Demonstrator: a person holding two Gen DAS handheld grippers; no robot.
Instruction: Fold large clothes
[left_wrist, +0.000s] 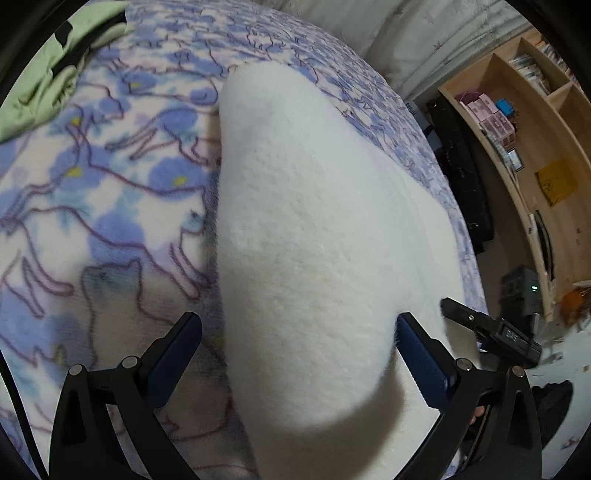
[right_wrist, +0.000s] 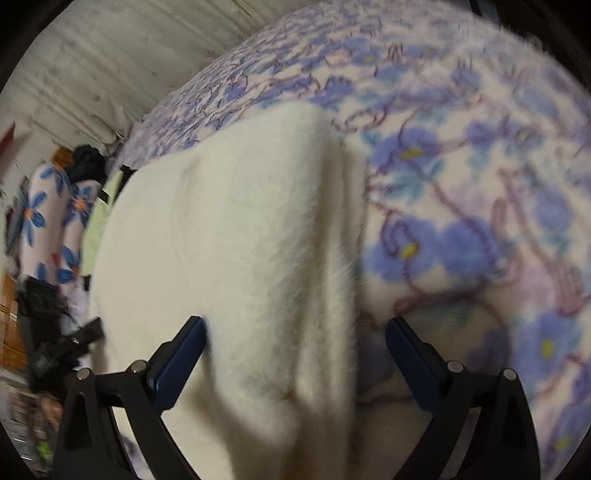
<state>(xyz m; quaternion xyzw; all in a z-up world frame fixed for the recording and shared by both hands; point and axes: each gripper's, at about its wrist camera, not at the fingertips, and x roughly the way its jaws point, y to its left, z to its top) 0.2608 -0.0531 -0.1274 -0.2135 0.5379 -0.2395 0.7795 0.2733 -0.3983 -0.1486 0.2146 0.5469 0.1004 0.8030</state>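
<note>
Between the blue-padded fingers of our left gripper (left_wrist: 299, 328) rises a rounded fold of the white fluffy garment (left_wrist: 314, 236), and we see the jaws standing wide apart, one finger on each side of the fold without pinching it. That garment lies on the bed, over a fleece blanket (left_wrist: 110, 192) printed with blue flowers and outlined cats. From the left wrist view the white cloth runs away from us toward the far edge of the bed, with a flatter layer of it spread to the right. A pale green cloth (left_wrist: 55, 74) with a dark patch sits at the far left corner of the blanket, well apart from the white garment. Beyond the bed's right edge stands a wooden shelf unit (left_wrist: 535, 155) holding boxes and small items. Our right gripper (right_wrist: 295, 328) is also spread open, its left finger resting against the white garment's (right_wrist: 229, 240) surface and its right finger over the bare blanket (right_wrist: 480, 221); a stacked, layered edge of the garment runs between the two. We see the right view blurred, with a pale curtain (right_wrist: 110, 55) behind the bed.
</note>
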